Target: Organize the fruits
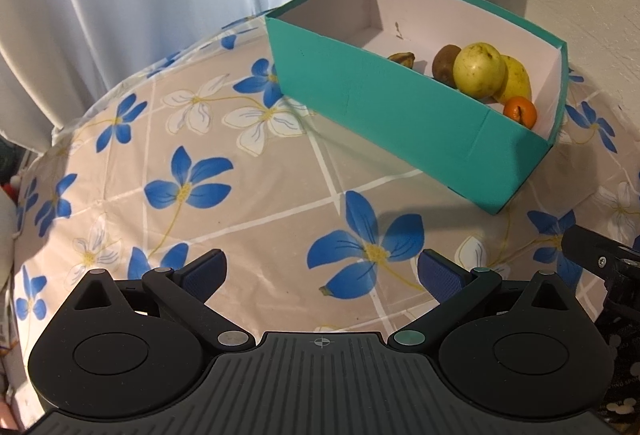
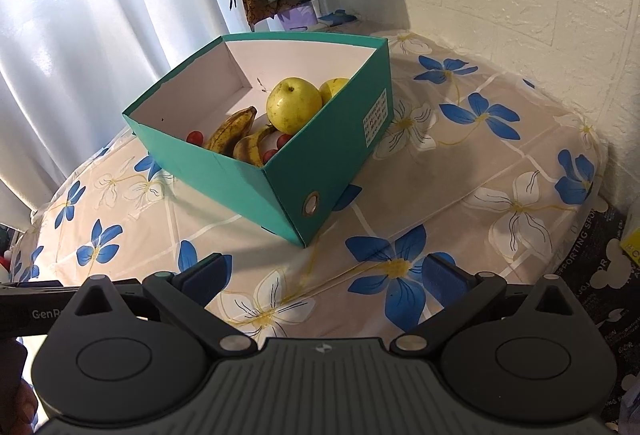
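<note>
- Both of my grippers are empty right now: the left gripper (image 1: 320, 275) has its jaws spread wide over the flowered desk (image 1: 240, 203), nothing between them.
- The right gripper (image 2: 324, 275) is the same, jaws apart, hovering over bare cloth with nothing held.
- The teal box (image 1: 384, 115) sits at about 1 o'clock in the left view, and at 12 o'clock, well ahead of the jaws, in the right view.
- Inside it I count a pear (image 2: 294, 104) up top, a second yellow fruit (image 2: 334, 86) behind it at 2 o'clock, and two spotted bananas (image 2: 232, 133) lying at its 8 o'clock.
- Small red fruits (image 2: 195, 137) are tucked around the bananas; I can't tell what kind.
- From the left view I also pick out a kiwi (image 1: 445, 62) touching the pear's 9 o'clock side and an orange (image 1: 520, 110) in the near corner at 5 o'clock.
- There's a small brown thing (image 1: 401, 58) left of the kiwi, too hidden by the wall to name.
- I see no loose fruit anywhere on the desk in either view.
- My read: the gathering looks done or nearly so; whatever is left would be fruit outside these views, or tidying inside the box.
</note>
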The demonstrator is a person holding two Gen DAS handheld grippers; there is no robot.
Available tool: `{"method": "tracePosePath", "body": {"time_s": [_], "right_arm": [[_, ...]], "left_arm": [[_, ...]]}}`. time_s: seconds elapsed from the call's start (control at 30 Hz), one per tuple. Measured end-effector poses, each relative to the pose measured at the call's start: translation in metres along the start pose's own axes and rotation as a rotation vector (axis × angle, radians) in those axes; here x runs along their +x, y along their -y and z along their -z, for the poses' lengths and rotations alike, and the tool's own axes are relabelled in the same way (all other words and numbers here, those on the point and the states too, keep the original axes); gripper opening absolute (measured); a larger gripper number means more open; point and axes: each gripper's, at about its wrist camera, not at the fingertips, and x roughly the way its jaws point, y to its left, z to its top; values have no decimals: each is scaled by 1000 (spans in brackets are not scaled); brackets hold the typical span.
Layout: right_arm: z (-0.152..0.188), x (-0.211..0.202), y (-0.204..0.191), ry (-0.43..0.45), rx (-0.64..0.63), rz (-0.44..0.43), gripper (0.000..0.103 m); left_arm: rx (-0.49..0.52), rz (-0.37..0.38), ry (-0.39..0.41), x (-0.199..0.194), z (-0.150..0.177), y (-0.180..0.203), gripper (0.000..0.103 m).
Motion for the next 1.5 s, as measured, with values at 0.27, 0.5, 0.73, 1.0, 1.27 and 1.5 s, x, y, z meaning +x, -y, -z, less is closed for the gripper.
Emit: {"method": "tracePosePath", "body": {"time_s": [0.27, 0.5, 0.73, 1.0, 1.27, 1.5], "right_arm": [[-4, -1, -7, 15, -43, -5, 103], [-21, 5, -17, -25, -99, 19, 103], [-56, 26, -36, -156, -211, 104, 103], [-89, 62, -48, -276, -234, 107, 103], [-93, 80, -52, -329, -260, 112, 103], [-96, 86, -53, -344, -290, 125, 103]], "left_arm": [[7, 3, 19, 5, -7, 5, 103], [-10, 74, 33, 8, -29, 7, 103], [94, 13, 38, 10, -70, 19, 103], [122, 16, -35, 30, -96, 22, 103], [135, 2, -108, 54, -100, 20, 103], [144, 23, -139, 64, -102, 22, 103]]}}
